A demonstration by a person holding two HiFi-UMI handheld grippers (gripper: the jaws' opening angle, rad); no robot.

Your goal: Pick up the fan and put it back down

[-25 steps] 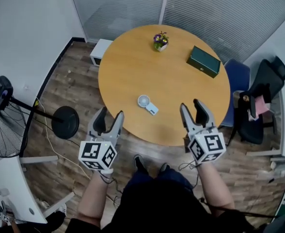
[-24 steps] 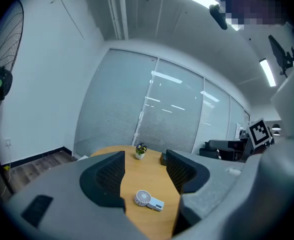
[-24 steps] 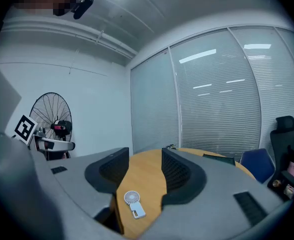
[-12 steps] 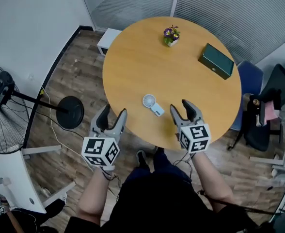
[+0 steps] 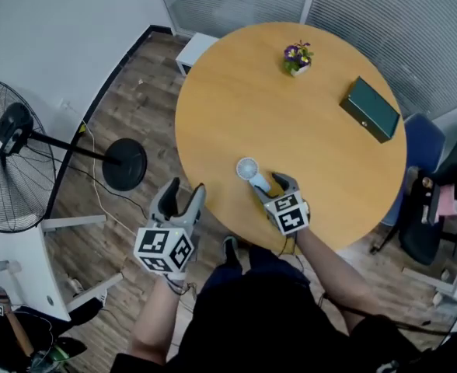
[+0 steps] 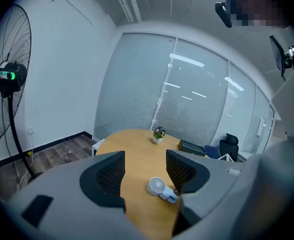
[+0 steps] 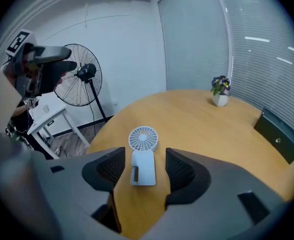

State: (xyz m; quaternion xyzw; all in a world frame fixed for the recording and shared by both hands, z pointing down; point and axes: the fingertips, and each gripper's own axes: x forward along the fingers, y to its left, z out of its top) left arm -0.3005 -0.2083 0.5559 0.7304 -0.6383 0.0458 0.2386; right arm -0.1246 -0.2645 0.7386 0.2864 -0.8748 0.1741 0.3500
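Fan (image 5: 253, 175) lies not yet lifted near the near edge of the surface (image 5: 291, 115), its handle between the right tongs (image 5: 273, 185), whose jaws have just been opening and do not grip it, while the left tongs (image 5: 183, 190) stand open and empty.

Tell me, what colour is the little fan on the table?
The little fan is white all over; the right gripper view shows it best.

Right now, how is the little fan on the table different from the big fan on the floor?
The little fan is white; the big fan is black. The little fan lies flat on the round table; the big fan stands upright on the wooden floor. The little fan has a short handle; the big fan has a long pole and a round base. Both have a round grilled head.
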